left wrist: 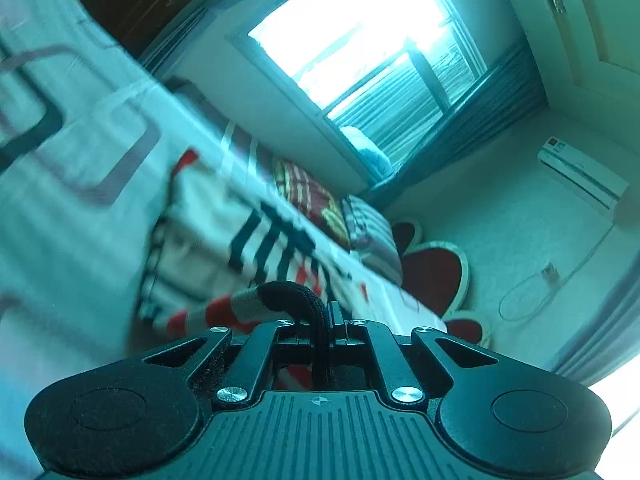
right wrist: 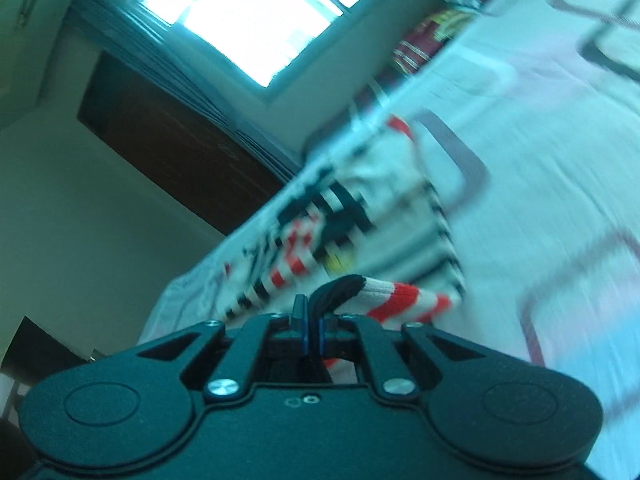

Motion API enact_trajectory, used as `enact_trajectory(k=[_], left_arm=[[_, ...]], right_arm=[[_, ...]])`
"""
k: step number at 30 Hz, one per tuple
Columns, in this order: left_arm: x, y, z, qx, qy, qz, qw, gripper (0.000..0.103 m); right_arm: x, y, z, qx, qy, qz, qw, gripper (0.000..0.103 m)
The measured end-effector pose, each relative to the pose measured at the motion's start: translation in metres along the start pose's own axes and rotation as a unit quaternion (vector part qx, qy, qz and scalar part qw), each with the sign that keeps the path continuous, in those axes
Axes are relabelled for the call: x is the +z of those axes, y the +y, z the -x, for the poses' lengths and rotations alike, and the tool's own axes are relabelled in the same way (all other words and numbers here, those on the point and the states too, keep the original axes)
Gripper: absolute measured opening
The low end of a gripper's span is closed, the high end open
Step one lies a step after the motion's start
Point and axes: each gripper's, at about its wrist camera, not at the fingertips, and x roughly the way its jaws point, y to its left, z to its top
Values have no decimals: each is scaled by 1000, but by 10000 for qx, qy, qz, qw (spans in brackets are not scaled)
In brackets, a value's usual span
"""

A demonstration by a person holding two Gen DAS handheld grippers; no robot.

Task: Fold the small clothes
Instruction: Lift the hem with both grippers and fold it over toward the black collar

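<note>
The left gripper (left wrist: 327, 322) is pressed together, pinching the black-trimmed cuff of the striped knit garment (left wrist: 224, 240). The right gripper (right wrist: 311, 320) pinches its other cuff. The garment hangs blurred over the bed (left wrist: 72, 240), near its edge.

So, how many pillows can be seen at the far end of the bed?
2. A red patterned pillow lies beside the wall under the window; a pale striped pillow lies next to it, by the red headboard. Others may be hidden behind the lifted garment.

L gripper (left wrist: 326, 322) pinched tight on garment's black-edged, red/white striped hem (left wrist: 248, 308). Rest of garment blurred, over the bed sheet (left wrist: 72, 208). Window (left wrist: 360, 36) bright behind.
</note>
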Motion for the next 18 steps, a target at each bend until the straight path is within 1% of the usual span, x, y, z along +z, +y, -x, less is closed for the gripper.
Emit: enact_trajectory(k=[3, 6, 8, 11, 14, 16, 17, 18], left_arm=[[35, -6, -28, 11, -15, -69, 10000, 5], [72, -5, -66, 151, 137, -138, 9997, 5], [92, -3, -99, 375, 255, -164, 9988, 5], [115, 13, -148, 754, 480, -160, 9959, 5], [131, 28, -192, 1053, 645, -228, 9921, 6], [138, 41, -218, 1240, 717, -177, 9895, 6], [140, 47, -231, 1354, 746, -187, 9878, 6], [142, 54, -243, 1515, 721, -152, 9857, 6]], right_arm=[[35, 3, -27, 75, -57, 13, 10000, 5], [73, 0, -59, 91, 76, -20, 9999, 6], [95, -7, -84, 188, 205, -201, 9994, 6], [117, -30, -122, 391, 344, -804, 9954, 6], [131, -50, -166, 379, 470, -1045, 9927, 6], [137, -66, -195, 271, 551, -1210, 9907, 6], [141, -75, -212, 198, 592, -1318, 9893, 6], [145, -86, -226, 237, 576, -1455, 9874, 13]])
